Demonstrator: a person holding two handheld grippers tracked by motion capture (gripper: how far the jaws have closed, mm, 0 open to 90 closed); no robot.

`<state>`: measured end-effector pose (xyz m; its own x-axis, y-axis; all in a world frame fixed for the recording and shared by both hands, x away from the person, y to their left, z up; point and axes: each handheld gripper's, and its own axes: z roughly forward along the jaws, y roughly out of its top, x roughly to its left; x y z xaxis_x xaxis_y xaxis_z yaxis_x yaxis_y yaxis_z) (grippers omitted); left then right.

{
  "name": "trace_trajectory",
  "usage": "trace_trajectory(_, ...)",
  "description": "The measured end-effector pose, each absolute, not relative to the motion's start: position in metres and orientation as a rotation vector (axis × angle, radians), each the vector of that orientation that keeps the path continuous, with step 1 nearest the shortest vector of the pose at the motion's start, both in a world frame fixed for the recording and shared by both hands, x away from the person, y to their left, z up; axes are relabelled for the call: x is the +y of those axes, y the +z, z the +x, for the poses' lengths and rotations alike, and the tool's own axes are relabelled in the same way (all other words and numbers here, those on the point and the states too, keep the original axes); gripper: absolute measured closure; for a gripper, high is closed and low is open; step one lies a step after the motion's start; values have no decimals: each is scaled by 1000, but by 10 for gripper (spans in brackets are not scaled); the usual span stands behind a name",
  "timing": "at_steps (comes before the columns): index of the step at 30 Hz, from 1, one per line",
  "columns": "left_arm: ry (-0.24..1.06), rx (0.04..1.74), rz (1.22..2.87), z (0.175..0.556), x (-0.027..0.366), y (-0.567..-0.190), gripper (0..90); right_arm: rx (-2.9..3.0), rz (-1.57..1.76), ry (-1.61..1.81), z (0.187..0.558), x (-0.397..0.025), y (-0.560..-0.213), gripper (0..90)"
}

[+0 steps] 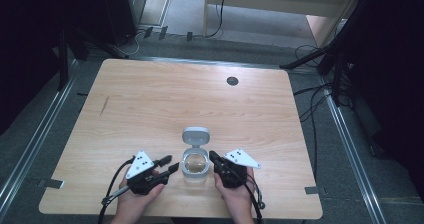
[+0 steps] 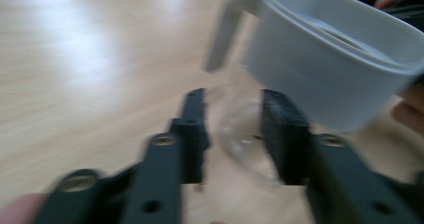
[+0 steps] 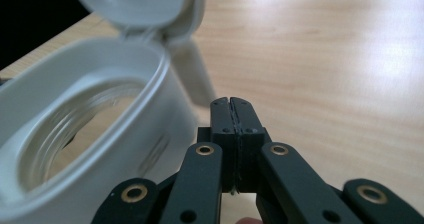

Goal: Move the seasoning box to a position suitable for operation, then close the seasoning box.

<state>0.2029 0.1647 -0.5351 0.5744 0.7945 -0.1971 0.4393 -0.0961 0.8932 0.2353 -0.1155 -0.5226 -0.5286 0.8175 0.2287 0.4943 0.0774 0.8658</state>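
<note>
A clear jar (image 1: 195, 165) with a white collar and a flip lid (image 1: 195, 135) standing open sits near the table's front edge. My left gripper (image 1: 170, 164) is open just left of the jar. In the left gripper view the jar's clear lower body (image 2: 240, 129) lies between and just beyond the spread jaws, under the white collar (image 2: 330, 59); contact is not visible. My right gripper (image 1: 212, 156) is at the jar's right side, its tip close to the collar. In the right gripper view its jaws (image 3: 233, 116) are pressed together with nothing between them, beside the collar (image 3: 100, 134) and open lid (image 3: 135, 4).
The wooden table (image 1: 150, 99) has a round cable hole (image 1: 232, 80) at the back. Dark stands and cables (image 1: 315, 99) surround the table on the floor. The person's other hand (image 2: 411, 109) shows behind the jar.
</note>
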Motion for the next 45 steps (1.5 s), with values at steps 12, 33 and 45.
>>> trace_trajectory(12,584,1279,1616,204,283,-545,191,2032,1269,1460,280,-131,-493,893)
trace_trajectory(33,589,1395,1579,207,302,-552,218,2150,1069,1605,275,-111,-446,900)
trace_trajectory(45,596,1399,1583,208,301,-552,226,2057,1125,1540,252,-154,-460,280)
